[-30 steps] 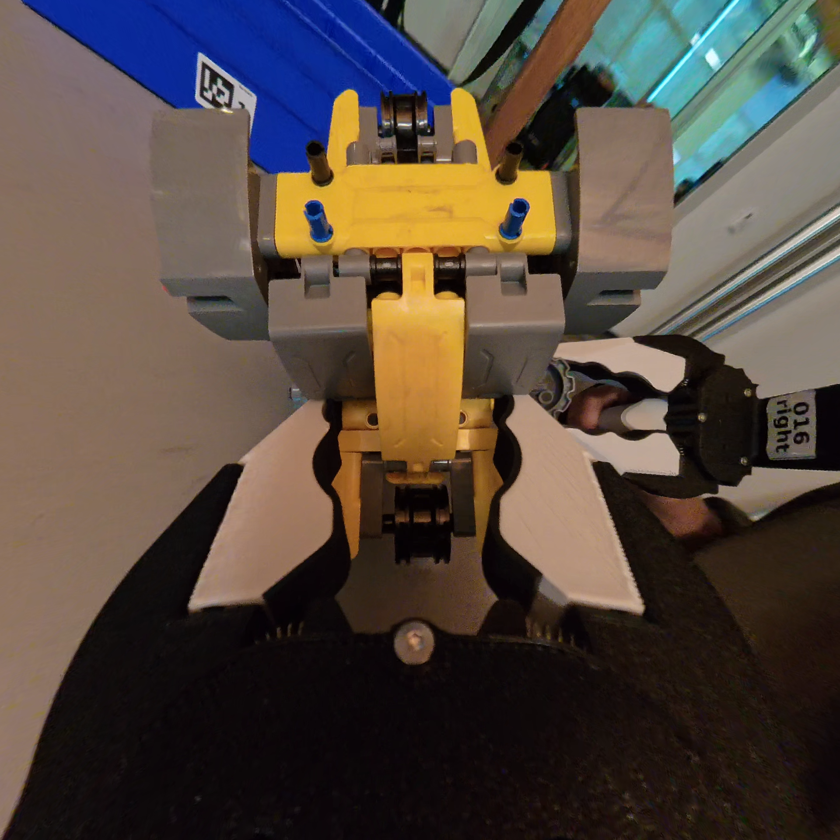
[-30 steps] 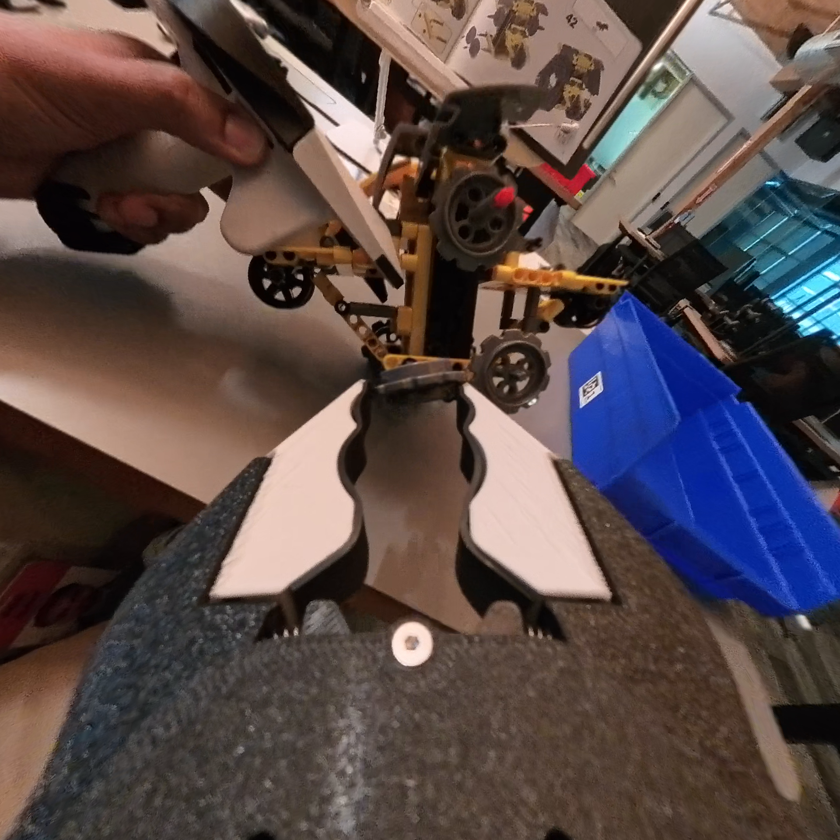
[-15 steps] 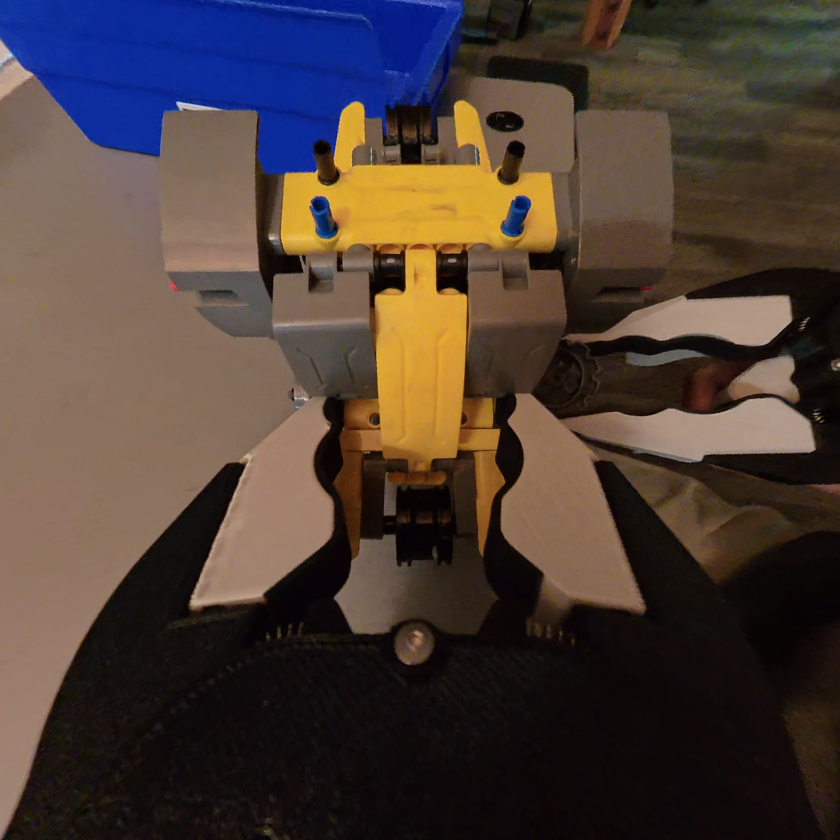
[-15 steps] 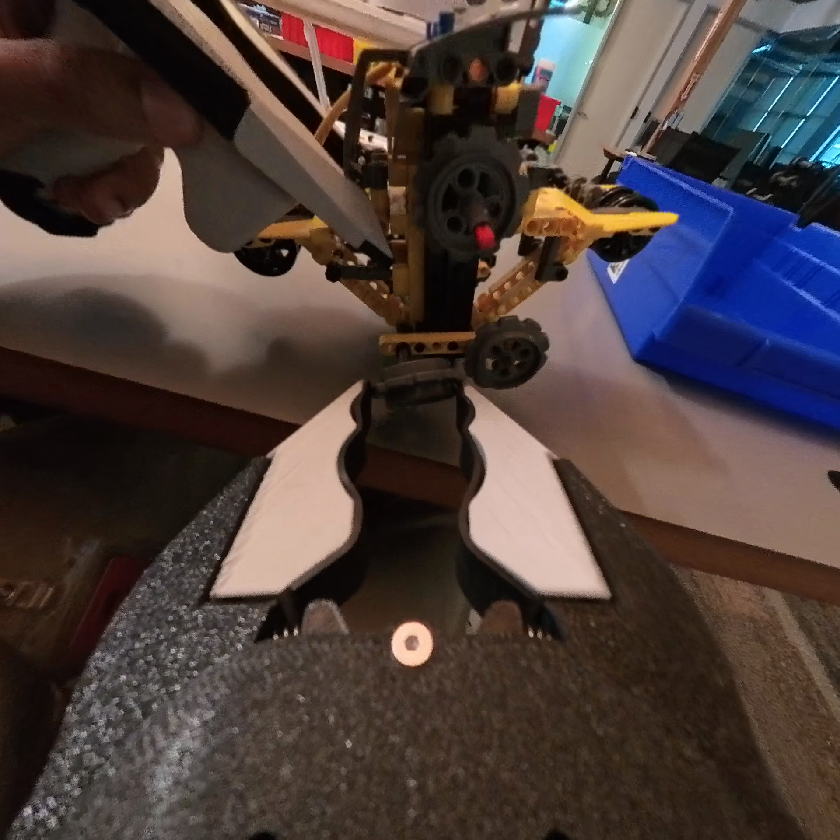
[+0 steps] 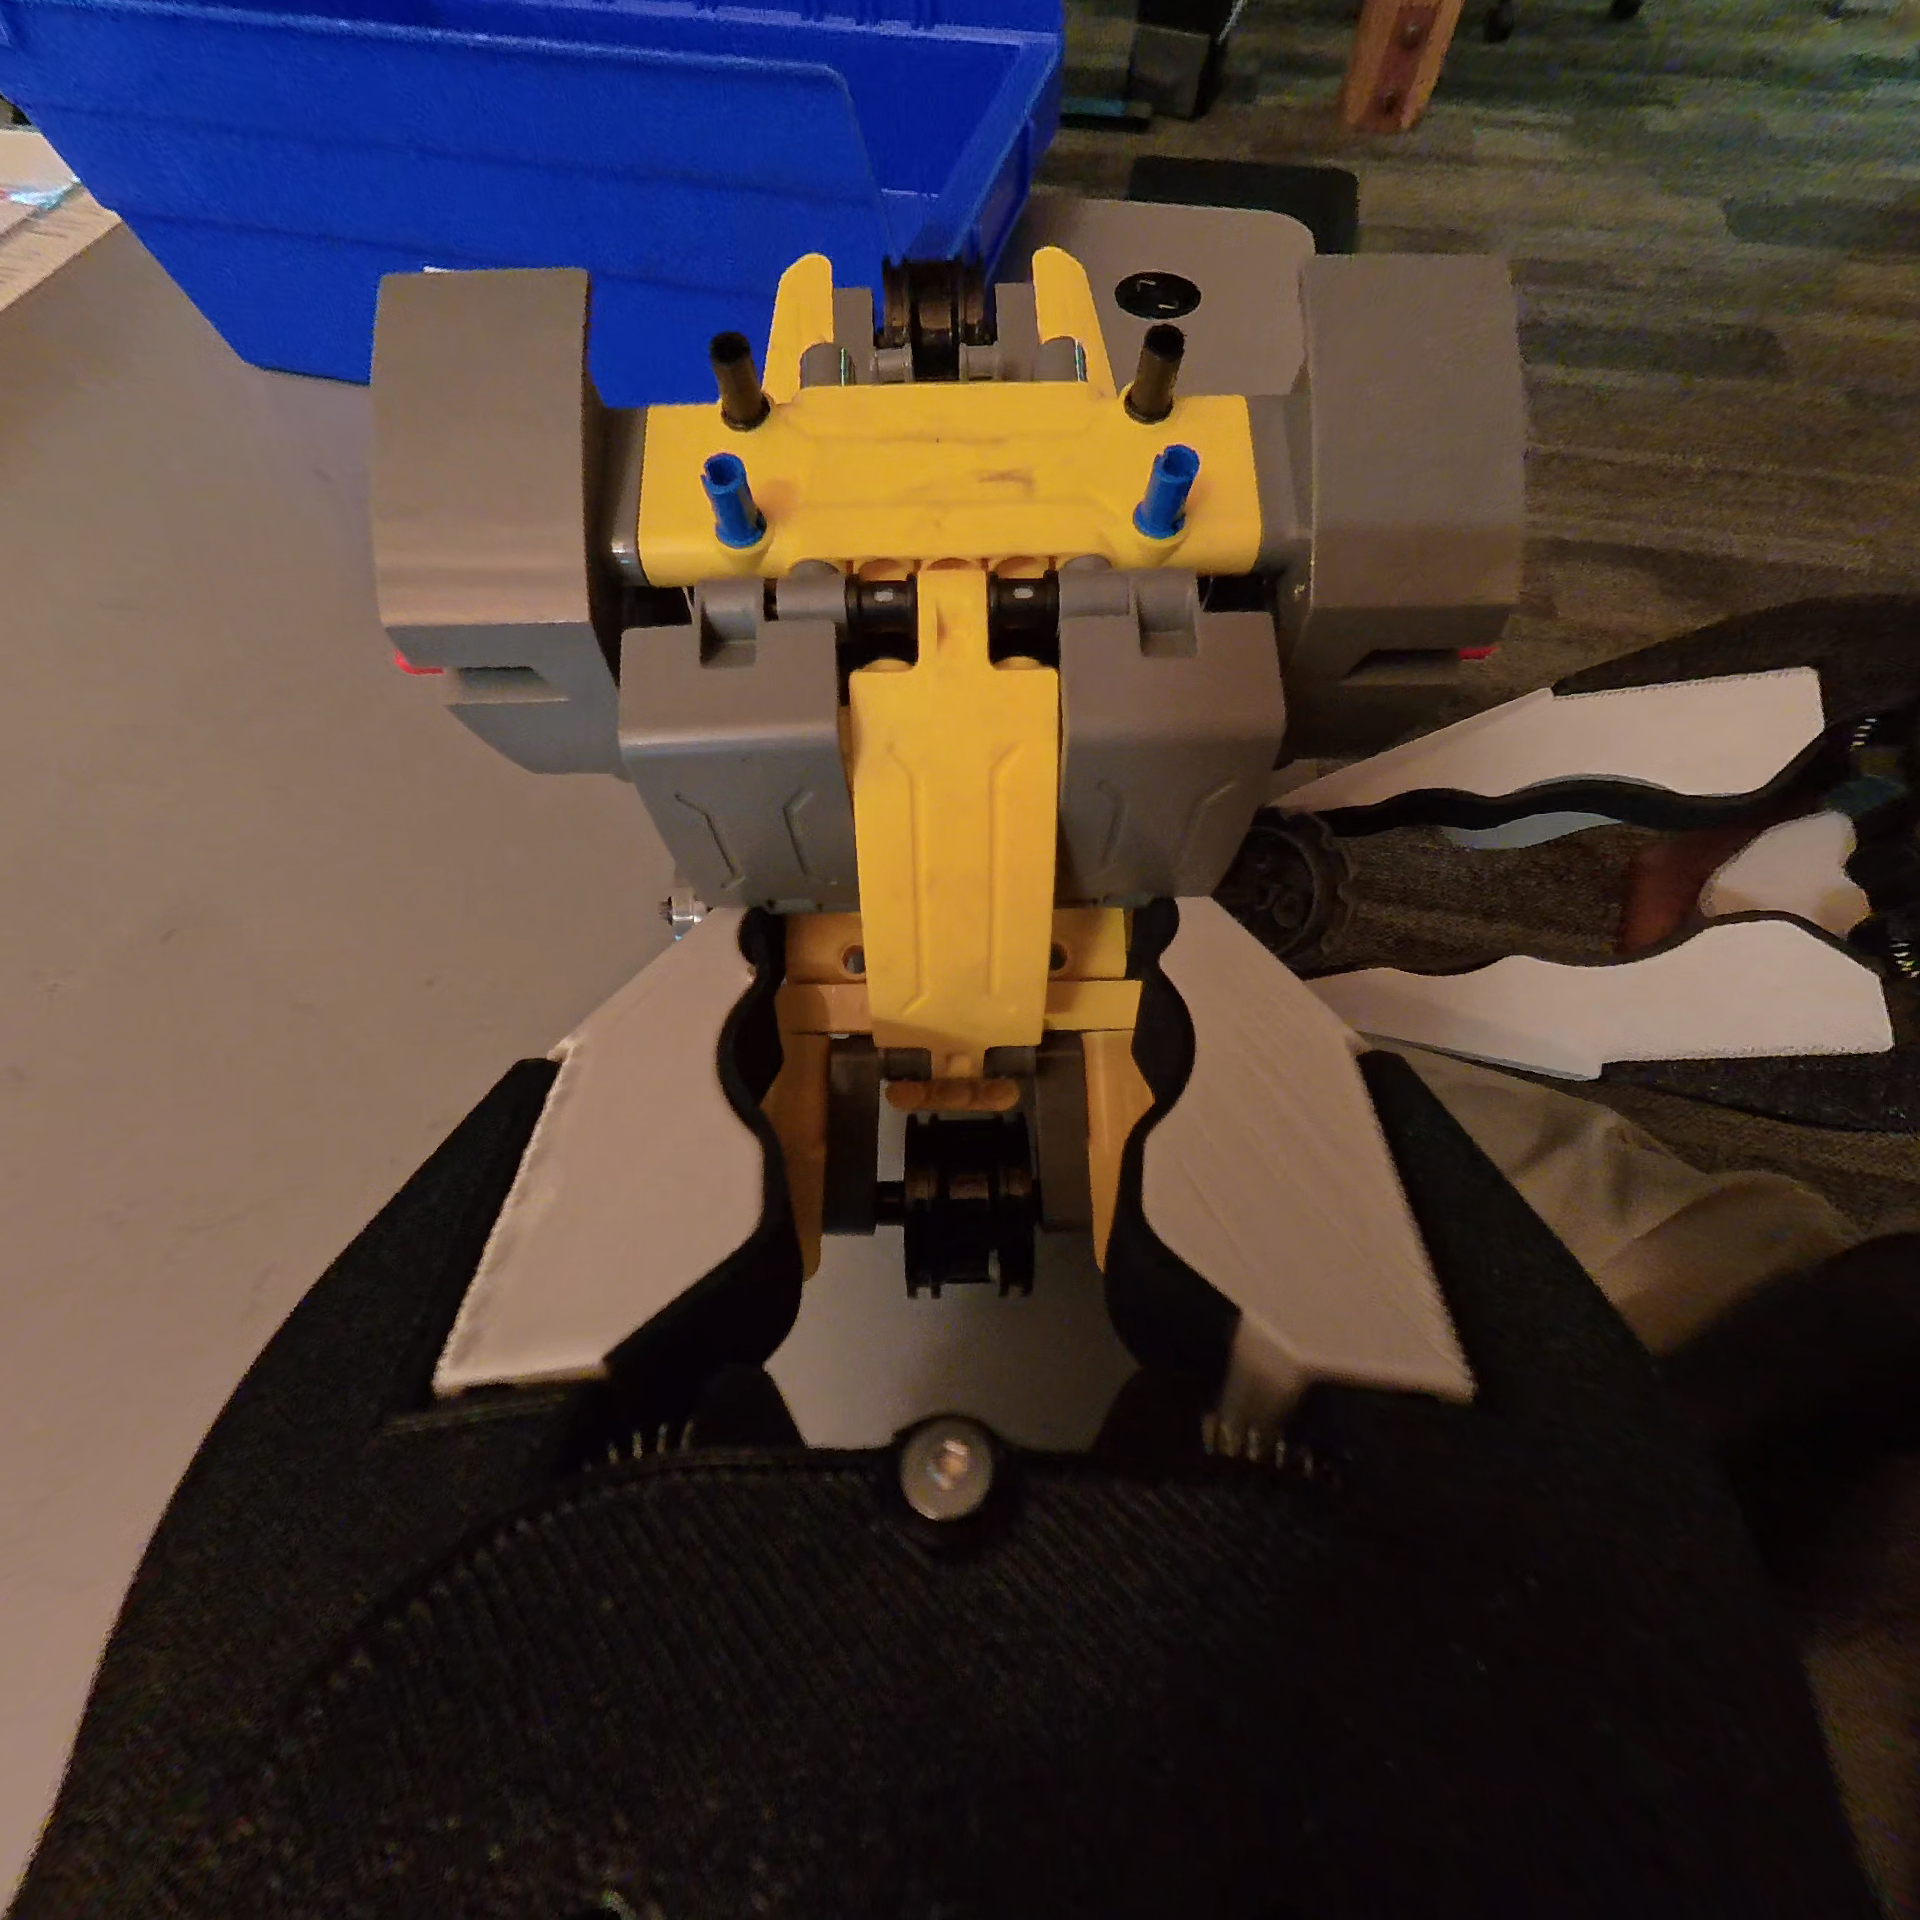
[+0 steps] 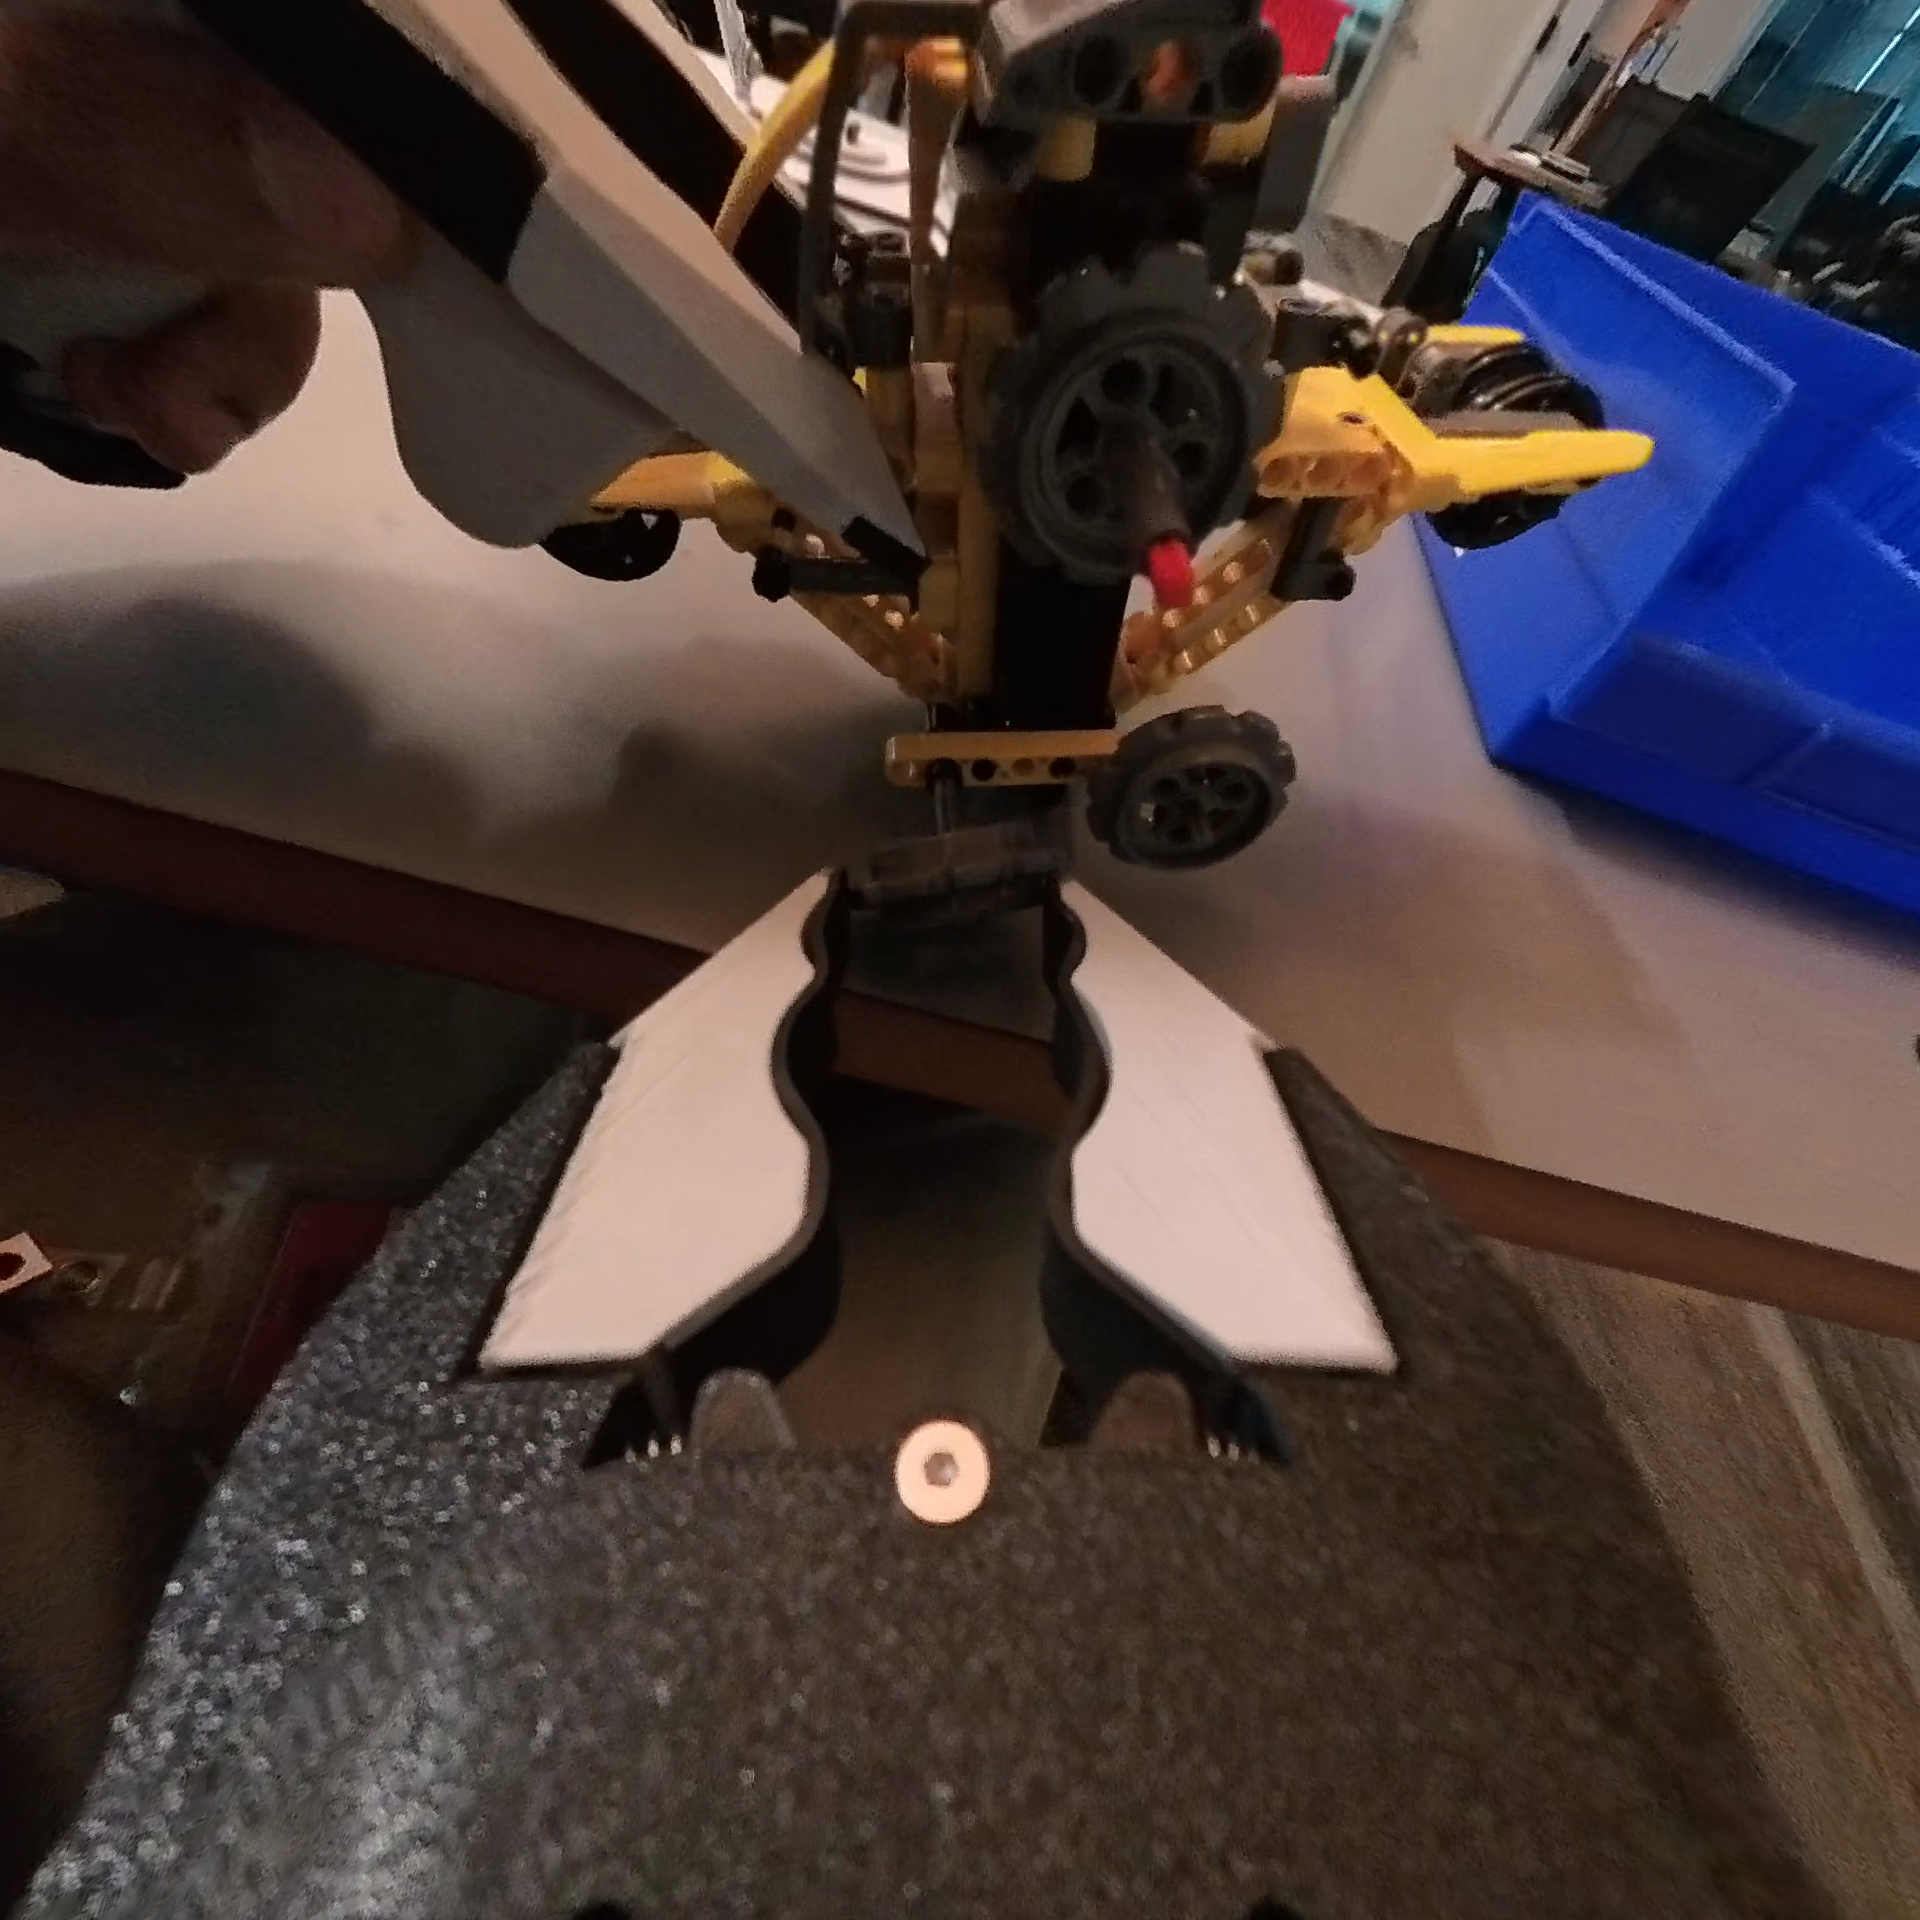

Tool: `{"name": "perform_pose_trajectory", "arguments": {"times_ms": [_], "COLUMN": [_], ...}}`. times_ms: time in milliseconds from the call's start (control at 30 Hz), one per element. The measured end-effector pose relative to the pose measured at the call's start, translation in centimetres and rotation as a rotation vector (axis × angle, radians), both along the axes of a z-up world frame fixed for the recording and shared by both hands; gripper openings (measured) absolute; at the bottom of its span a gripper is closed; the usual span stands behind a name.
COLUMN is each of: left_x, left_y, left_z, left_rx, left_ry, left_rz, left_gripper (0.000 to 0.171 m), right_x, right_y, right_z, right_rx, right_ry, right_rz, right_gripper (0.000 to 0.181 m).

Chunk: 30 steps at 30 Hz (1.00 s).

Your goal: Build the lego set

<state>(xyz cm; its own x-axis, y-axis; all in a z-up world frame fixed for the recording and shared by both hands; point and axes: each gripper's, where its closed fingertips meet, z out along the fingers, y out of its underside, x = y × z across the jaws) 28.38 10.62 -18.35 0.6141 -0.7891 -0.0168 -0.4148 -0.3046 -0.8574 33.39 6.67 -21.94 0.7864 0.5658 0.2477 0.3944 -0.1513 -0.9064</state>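
A yellow and grey brick-built vehicle model (image 5: 951,499) with black wheels is held in the air between both grippers. My left gripper (image 5: 951,935) is shut on the model's yellow middle section, with a small black wheel (image 5: 966,1205) between the fingers. In the right wrist view the model (image 6: 1039,582) stands on end, showing its underside and a large black wheel (image 6: 1132,426). My right gripper (image 6: 945,883) is shut on a dark grey piece (image 6: 961,857) at the model's lower end. It also shows in the left wrist view (image 5: 1294,888), at the right. The left gripper's white finger (image 6: 675,343) and a hand (image 6: 156,260) show at upper left.
A blue plastic bin (image 5: 520,156) stands on the pale table (image 5: 208,831) just beyond the model; it also shows in the right wrist view (image 6: 1714,520), at the right. The table's brown edge (image 6: 1558,1216) runs under the model. Grey carpet floor (image 5: 1662,364) lies to the right.
Both grippers have swung with the model, so the left view now looks down at the bin and floor. The model looms closer in the right view. Both grips are unchanged.
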Motion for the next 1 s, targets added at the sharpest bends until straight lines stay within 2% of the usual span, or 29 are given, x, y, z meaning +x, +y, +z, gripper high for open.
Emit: {"name": "perform_pose_trajectory", "arguments": {"times_ms": [333, 567, 833, 1000], "left_x": [-0.1, -0.1, -0.1, -0.1], "left_y": [-0.1, -0.2, -0.2, -0.2], "left_z": [0.0, 0.0, 0.0, 0.0], "left_rx": [0.024, 0.034, 0.045, 0.042], "left_ry": [0.007, 0.006, 0.011, 0.005], "left_rz": [0.003, 0.002, 0.003, 0.003], "left_gripper": [0.063, 0.064, 0.064, 0.064], "right_x": [-0.2, -0.2, 0.1, 0.5], "right_y": [-0.1, -0.6, -1.2, -1.5], "right_z": [-0.3, -0.5, -0.9, -1.0], "right_rx": [-0.118, -0.120, -0.173, -0.175], "right_ry": [0.003, -0.007, 0.119, 0.131], "right_rz": [-0.021, 0.003, 0.023, 0.028], "right_gripper": [0.037, 0.039, 0.043, 0.040]}}
